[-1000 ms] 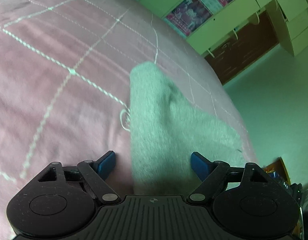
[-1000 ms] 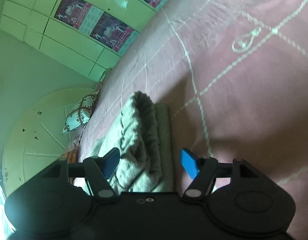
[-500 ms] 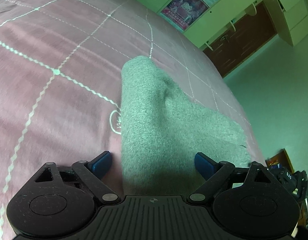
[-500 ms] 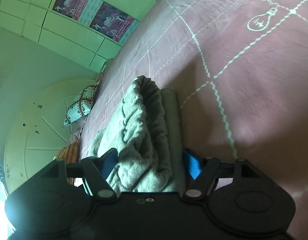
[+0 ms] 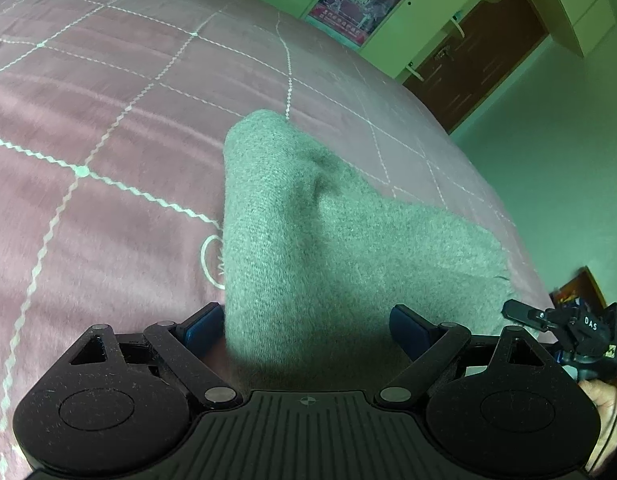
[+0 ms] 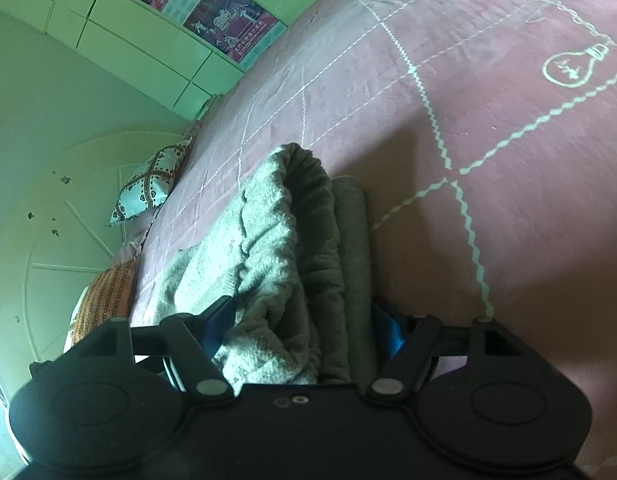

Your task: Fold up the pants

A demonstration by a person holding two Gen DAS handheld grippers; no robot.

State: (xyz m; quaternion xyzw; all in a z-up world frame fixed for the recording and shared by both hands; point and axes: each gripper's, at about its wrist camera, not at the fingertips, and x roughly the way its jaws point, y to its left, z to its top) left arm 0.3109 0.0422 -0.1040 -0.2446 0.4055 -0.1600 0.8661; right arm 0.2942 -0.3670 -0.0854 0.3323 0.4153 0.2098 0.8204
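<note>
The grey knit pants (image 5: 308, 240) lie folded on the pink quilted bed (image 5: 88, 120). My left gripper (image 5: 306, 326) is open, its blue pads on either side of the folded edge, the cloth between them but not pinched. In the right wrist view the gathered waistband end of the pants (image 6: 300, 248) lies bunched between the blue pads of my right gripper (image 6: 302, 326), which press against the cloth on both sides. The right gripper also shows at the right edge of the left wrist view (image 5: 564, 320).
The bed edge runs along the right in the left wrist view, with green floor (image 5: 548, 160) and a brown door (image 5: 476, 52) beyond. Pillows (image 6: 148, 184) lie at the head of the bed. Green cabinets (image 6: 128, 40) line the wall.
My right gripper has moved onto the waistband and its pads have closed in against the cloth. My left gripper has slid forward slightly along the folded edge and stays open.
</note>
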